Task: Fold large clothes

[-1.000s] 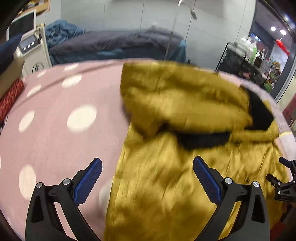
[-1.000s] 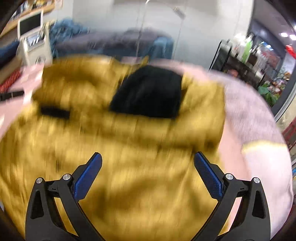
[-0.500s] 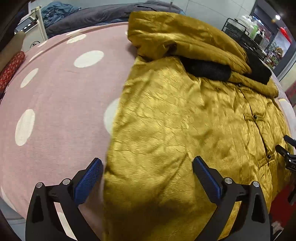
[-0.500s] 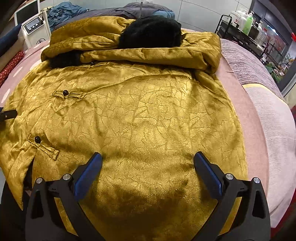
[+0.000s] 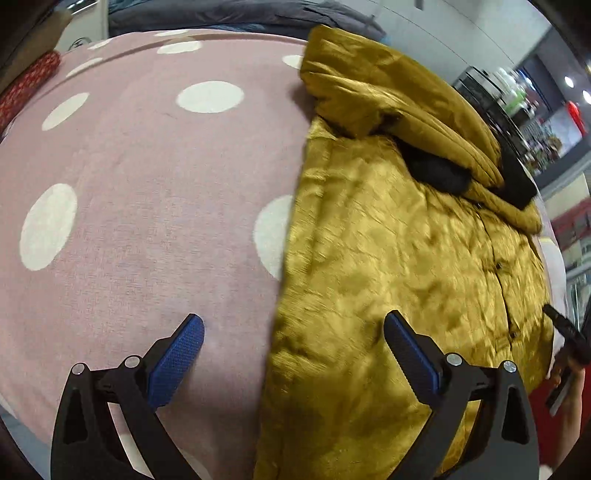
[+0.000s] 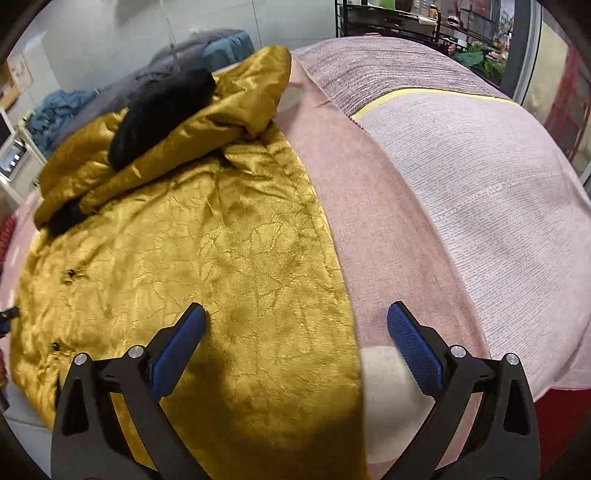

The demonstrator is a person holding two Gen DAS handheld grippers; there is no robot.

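Observation:
A mustard-gold satin coat (image 5: pixel 399 258) with black fur trim (image 5: pixel 439 173) lies spread on a pink polka-dot blanket (image 5: pixel 147 184), its sleeves folded across the top. My left gripper (image 5: pixel 293 345) is open, straddling the coat's left edge near the hem. In the right wrist view the same coat (image 6: pixel 207 258) fills the left half, with its black fur collar (image 6: pixel 162 110) at the far end. My right gripper (image 6: pixel 295 338) is open over the coat's right edge, one finger above the cloth, the other above the blanket (image 6: pixel 373 221). The right gripper's tip (image 5: pixel 565 332) shows at the far right of the left view.
A pale striped blanket (image 6: pixel 480 184) covers the right side of the bed. Dark bedding (image 5: pixel 240 18) lies behind. A black shelf rack with bottles (image 5: pixel 506 96) stands at the back right. A white machine (image 6: pixel 11 158) is at the far left.
Both grippers have shifted outward from above the coat's middle to its side edges: the left one leftward, the right one rightward. Both stayed open.

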